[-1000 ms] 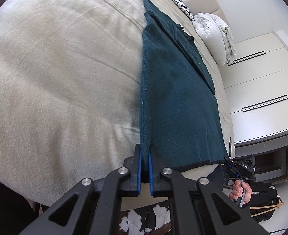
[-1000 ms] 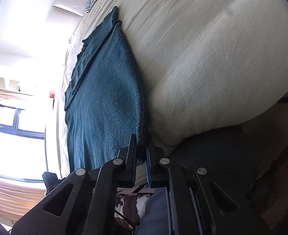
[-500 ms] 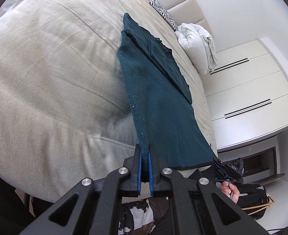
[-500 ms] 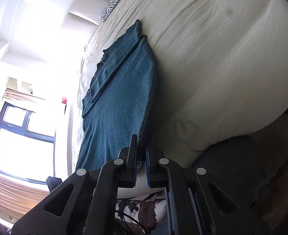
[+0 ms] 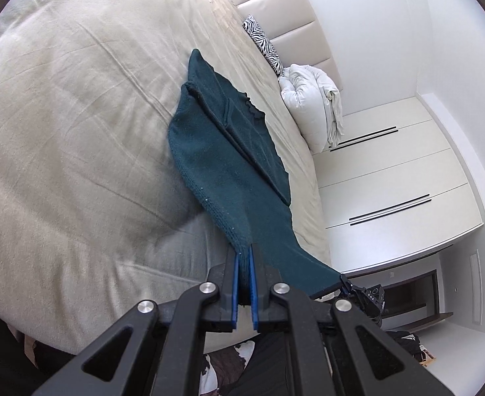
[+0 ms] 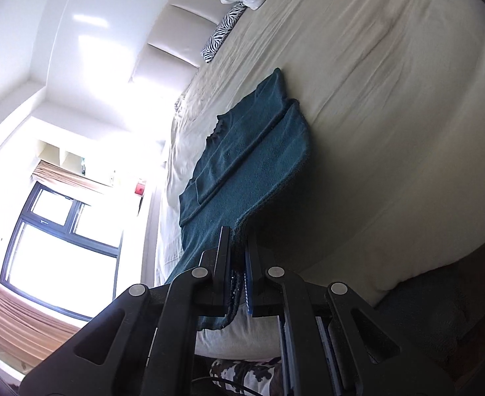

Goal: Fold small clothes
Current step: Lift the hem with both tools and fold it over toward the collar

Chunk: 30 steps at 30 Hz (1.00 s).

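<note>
A dark teal knitted garment [image 5: 229, 151] lies lengthwise on a beige bed [image 5: 77, 115], its sides folded in over the middle. Its near hem is raised off the bed. My left gripper [image 5: 244, 257] is shut on one corner of that hem. The right gripper [image 5: 344, 280] shows at the hem's far corner in the left wrist view. In the right wrist view my right gripper [image 6: 237, 241] is shut on the other hem corner of the teal garment [image 6: 242, 165], which hangs down between the jaws. The far end rests on the bed [image 6: 391, 115].
A zebra-print cushion [image 5: 264, 46] and a white bundled duvet [image 5: 315, 102] lie by the padded headboard [image 5: 285, 23]. White wardrobe doors [image 5: 391, 171] stand beyond the bed. A window [image 6: 60, 231] is on the other side. A cowhide rug [image 6: 242, 373] lies on the floor below.
Both grippers have risen with the hem corners, lifting the near end of the garment off the bed. The views have tilted up, showing more of the headboard and walls.
</note>
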Each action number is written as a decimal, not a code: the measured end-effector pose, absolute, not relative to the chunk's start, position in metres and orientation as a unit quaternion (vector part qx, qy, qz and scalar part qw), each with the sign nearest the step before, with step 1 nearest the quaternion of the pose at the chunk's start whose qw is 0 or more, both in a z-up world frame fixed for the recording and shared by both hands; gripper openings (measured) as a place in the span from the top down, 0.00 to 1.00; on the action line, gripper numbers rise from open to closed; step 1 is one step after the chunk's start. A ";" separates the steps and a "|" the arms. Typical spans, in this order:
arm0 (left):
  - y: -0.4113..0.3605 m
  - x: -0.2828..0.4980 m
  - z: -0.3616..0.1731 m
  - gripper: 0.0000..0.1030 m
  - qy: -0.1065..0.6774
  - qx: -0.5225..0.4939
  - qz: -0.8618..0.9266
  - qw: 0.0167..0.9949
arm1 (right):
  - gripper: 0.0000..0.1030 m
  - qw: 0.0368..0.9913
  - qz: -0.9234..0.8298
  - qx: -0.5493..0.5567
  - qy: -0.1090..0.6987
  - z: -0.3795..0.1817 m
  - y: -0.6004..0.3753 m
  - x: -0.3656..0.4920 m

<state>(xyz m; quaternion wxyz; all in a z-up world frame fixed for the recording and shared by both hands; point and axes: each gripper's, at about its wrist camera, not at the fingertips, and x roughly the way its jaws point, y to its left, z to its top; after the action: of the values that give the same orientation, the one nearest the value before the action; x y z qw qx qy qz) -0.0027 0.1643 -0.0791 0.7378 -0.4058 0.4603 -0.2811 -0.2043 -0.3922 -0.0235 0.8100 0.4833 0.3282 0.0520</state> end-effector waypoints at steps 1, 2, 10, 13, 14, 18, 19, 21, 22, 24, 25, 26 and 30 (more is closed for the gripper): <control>0.166 0.001 -0.077 0.94 0.457 -0.410 -0.281 0.738 | 0.95 0.811 0.052 0.484 0.326 -0.021 -0.394 -0.200; 0.167 0.005 -0.075 0.94 0.454 -0.414 -0.280 0.738 | 0.95 0.811 0.053 0.484 0.323 -0.018 -0.396 -0.196; 0.167 0.043 -0.059 0.94 0.436 -0.432 -0.277 0.739 | 0.95 0.821 0.057 0.476 0.309 0.003 -0.403 -0.149; 0.163 0.055 -0.057 0.94 0.435 -0.435 -0.274 0.739 | 0.95 0.823 0.056 0.474 0.310 0.006 -0.403 -0.132; 0.163 0.060 -0.058 0.94 0.435 -0.437 -0.273 0.738 | 0.95 0.823 0.055 0.472 0.310 0.006 -0.404 -0.126; 0.162 0.077 -0.061 0.94 0.433 -0.443 -0.268 0.738 | 0.95 0.824 0.050 0.471 0.310 0.005 -0.406 -0.106; 0.162 0.082 -0.061 0.94 0.432 -0.444 -0.266 0.739 | 0.95 0.825 0.049 0.470 0.310 0.004 -0.407 -0.101; 0.163 0.092 -0.063 0.94 0.432 -0.448 -0.261 0.738 | 0.95 0.826 0.046 0.469 0.310 0.004 -0.408 -0.090; 0.163 0.097 -0.063 0.94 0.432 -0.451 -0.260 0.737 | 0.95 0.826 0.046 0.468 0.310 0.004 -0.409 -0.085; 0.163 0.107 -0.063 0.94 0.432 -0.451 -0.259 0.737 | 0.95 0.827 0.043 0.467 0.309 0.005 -0.411 -0.075; 0.162 0.111 -0.062 0.94 0.431 -0.449 -0.257 0.739 | 0.95 0.829 0.042 0.465 0.309 0.006 -0.412 -0.070; 0.161 0.116 -0.061 0.94 0.430 -0.447 -0.256 0.741 | 0.95 0.831 0.040 0.461 0.309 0.006 -0.413 -0.065; 0.158 0.136 -0.058 0.94 0.428 -0.440 -0.254 0.748 | 0.95 0.838 0.029 0.447 0.311 0.008 -0.417 -0.041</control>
<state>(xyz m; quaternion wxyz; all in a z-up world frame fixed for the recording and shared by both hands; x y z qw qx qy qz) 0.1364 0.1584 -0.0579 0.7476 -0.4403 0.4276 -0.2538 -0.0413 -0.4169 0.0082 0.8382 0.4471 0.3110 0.0285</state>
